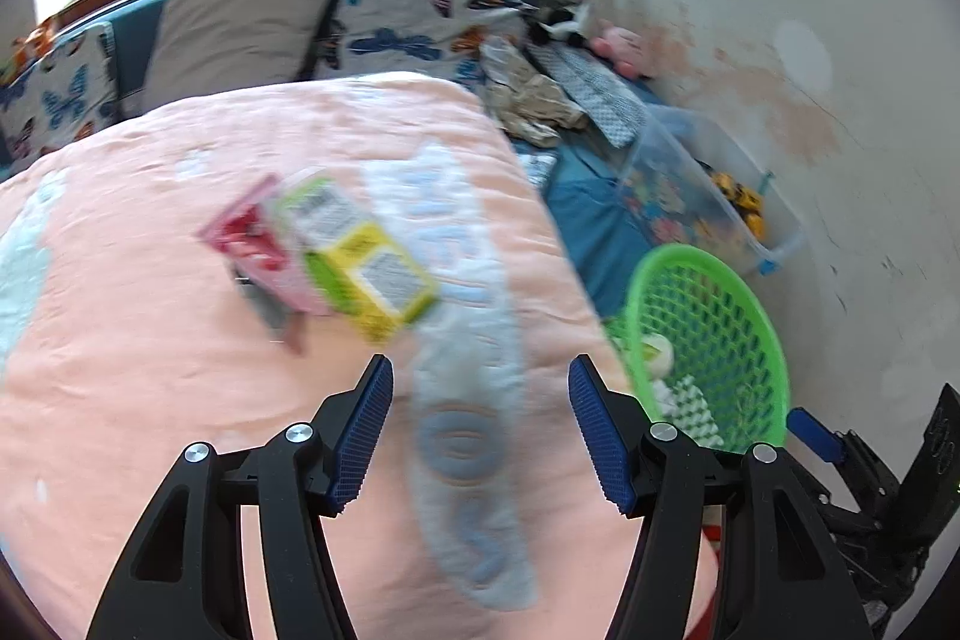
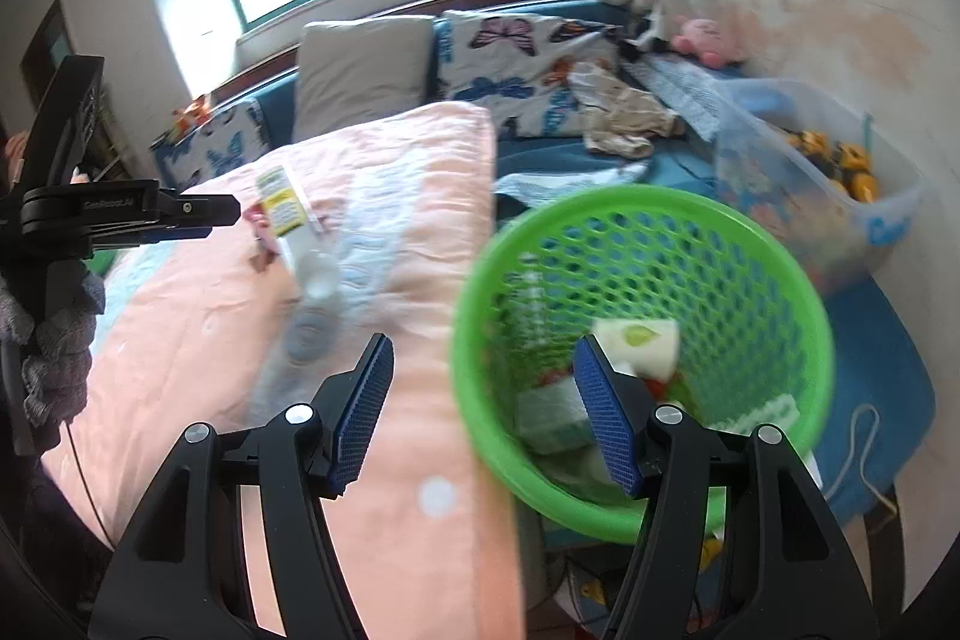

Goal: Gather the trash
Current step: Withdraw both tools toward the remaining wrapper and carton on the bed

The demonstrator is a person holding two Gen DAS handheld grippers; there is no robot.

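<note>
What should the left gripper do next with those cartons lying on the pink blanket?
Probably ease forward and close on the yellow carton: the left gripper is open and empty just short of it, and the green basket beside the bed already holds trash.

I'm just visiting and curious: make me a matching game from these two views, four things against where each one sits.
Things:
1. yellow-green carton
2. white paper cup
3. pink plush toy
4. yellow toy trucks

Places:
A. inside the clear plastic bin
B. lying on the peach blanket
C. at the head of the bed by the wall
D. inside the green basket

Pairs: 1-B, 2-D, 3-C, 4-A
</note>
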